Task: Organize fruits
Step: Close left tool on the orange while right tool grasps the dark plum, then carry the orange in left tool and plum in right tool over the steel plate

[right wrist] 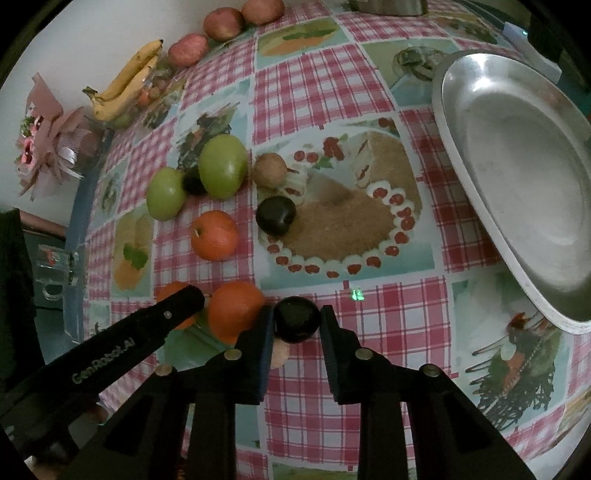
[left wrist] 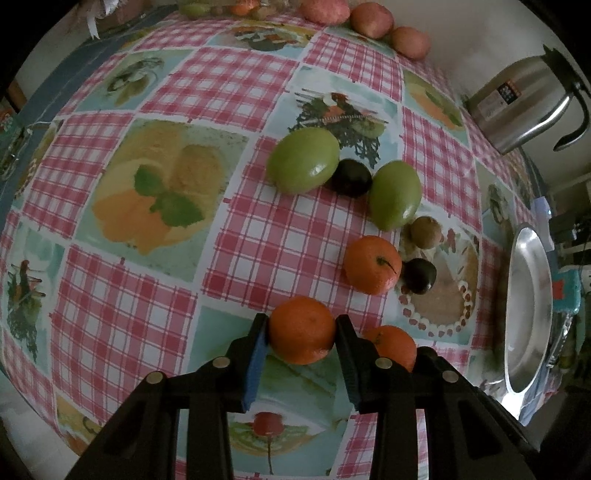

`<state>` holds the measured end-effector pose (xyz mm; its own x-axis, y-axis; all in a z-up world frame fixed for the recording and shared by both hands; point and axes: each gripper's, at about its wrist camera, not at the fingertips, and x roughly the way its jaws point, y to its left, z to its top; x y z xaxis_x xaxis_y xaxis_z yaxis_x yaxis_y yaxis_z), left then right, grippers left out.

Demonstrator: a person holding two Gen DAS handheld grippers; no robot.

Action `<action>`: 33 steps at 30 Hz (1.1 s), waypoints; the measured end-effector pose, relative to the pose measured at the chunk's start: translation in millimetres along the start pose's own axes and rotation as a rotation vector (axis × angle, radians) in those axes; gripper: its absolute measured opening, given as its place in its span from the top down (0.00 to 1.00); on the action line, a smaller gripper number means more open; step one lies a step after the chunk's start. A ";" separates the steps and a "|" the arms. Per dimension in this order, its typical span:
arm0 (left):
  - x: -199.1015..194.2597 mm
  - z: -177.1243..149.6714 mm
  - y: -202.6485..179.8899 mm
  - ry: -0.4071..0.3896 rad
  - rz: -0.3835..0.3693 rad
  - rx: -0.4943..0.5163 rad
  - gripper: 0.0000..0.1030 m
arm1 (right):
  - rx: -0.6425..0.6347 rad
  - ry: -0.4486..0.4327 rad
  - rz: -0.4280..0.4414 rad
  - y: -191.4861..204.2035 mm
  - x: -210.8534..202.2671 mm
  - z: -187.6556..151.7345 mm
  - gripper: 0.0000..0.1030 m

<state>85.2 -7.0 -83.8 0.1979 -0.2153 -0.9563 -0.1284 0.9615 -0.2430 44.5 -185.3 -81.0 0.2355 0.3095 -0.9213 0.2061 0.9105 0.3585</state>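
Observation:
In the left wrist view my left gripper [left wrist: 301,326] is shut on an orange [left wrist: 301,329] that rests on the checked tablecloth [left wrist: 258,229]. A second orange [left wrist: 393,347] lies just behind its right finger, a third [left wrist: 373,264] farther on. Beyond are two green fruits [left wrist: 303,160] [left wrist: 395,194], two dark plums [left wrist: 351,177] [left wrist: 419,275] and a brown fruit [left wrist: 424,230]. In the right wrist view my right gripper [right wrist: 297,317] is shut on a dark plum [right wrist: 296,319], both pads against it. An orange [right wrist: 234,310] touches its left finger; a left gripper finger [right wrist: 177,302] crosses there.
A bare metal plate [right wrist: 517,166] sits at the right of the table, its rim over the edge. A steel kettle [left wrist: 524,107] stands far right. Red apples [right wrist: 223,22], bananas [right wrist: 125,81] and a pink flower bunch [right wrist: 44,147] line the far side by the wall.

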 end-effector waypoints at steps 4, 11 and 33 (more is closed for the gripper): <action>-10.6 2.5 2.0 -0.037 -0.014 -0.011 0.62 | 0.000 -0.033 0.012 -0.6 -9.6 0.8 0.75; -27.4 5.0 -1.1 -0.085 -0.050 -0.001 0.62 | -0.014 -0.114 0.005 0.7 -31.9 2.0 0.75; -48.6 12.8 -71.7 -0.102 -0.048 0.159 0.62 | 0.150 -0.301 -0.183 -54.6 -85.1 25.6 0.75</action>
<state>97.3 -63.3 -17.9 0.2983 -0.2507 -0.9210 0.0369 0.9672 -0.2513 37.6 -268.4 -18.4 0.4457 0.0305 -0.8947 0.4025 0.8859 0.2307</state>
